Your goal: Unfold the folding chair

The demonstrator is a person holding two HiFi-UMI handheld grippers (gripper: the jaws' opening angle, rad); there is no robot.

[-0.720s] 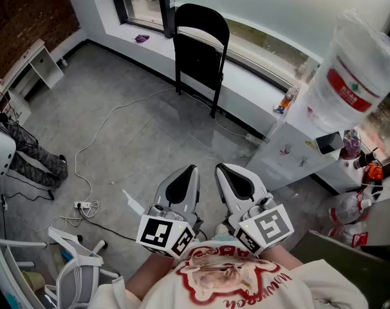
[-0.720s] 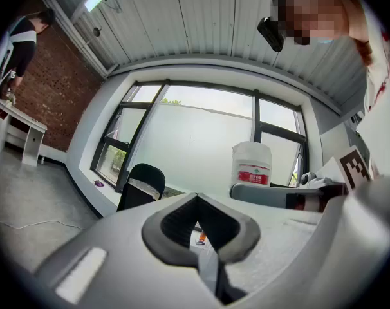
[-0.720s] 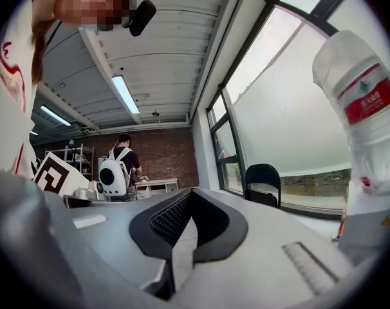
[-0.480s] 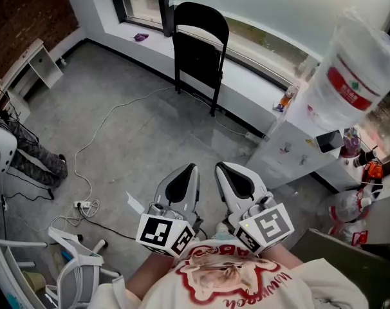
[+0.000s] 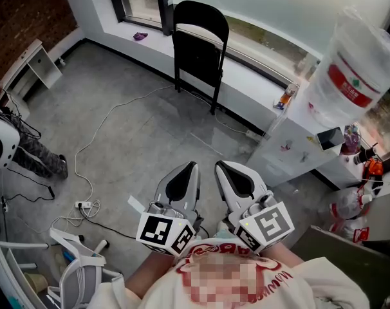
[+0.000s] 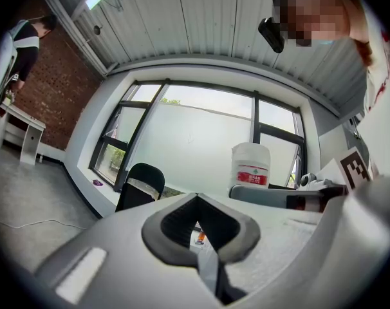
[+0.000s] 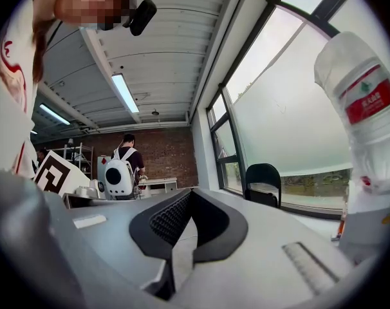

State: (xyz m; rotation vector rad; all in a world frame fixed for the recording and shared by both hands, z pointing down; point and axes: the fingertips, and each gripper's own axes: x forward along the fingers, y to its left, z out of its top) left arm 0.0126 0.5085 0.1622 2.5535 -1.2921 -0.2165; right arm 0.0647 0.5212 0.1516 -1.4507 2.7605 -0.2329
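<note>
The folding chair [image 5: 200, 50] is black and stands upright on its legs at 12 o'clock from the two claws, close against the low wall under the window [image 5: 259, 5], its seat folded flat against the back and not yet opened. It is well apart from both claws, with a broad stretch of grey floor [image 5: 150, 140] between. The left claw [image 5: 190, 169] and the right claw [image 5: 222, 168] are held side by side, level, just in front of the person's chest, both pointing toward the chair. In the left gripper view the dark pads meet at their tips and nothing lies between them. The right gripper view shows the same, its pads pressed together on nothing. At about 2 o'clock a large water jug [image 5: 352, 76] with a red label sits on top of a white counter [image 5: 291, 150], and a small orange bottle [image 5: 286, 99] stands on the ledge just beside it. A white cable [image 5: 111, 118] trails across the floor at 10 o'clock and runs down to a power strip [image 5: 84, 205] at 9 o'clock. A white desk [image 5: 37, 63] stands by the brick wall at 10 o'clock — and a white swivel chair [image 5: 76, 262] sits at 8 o'clock, near the person's left side.
</note>
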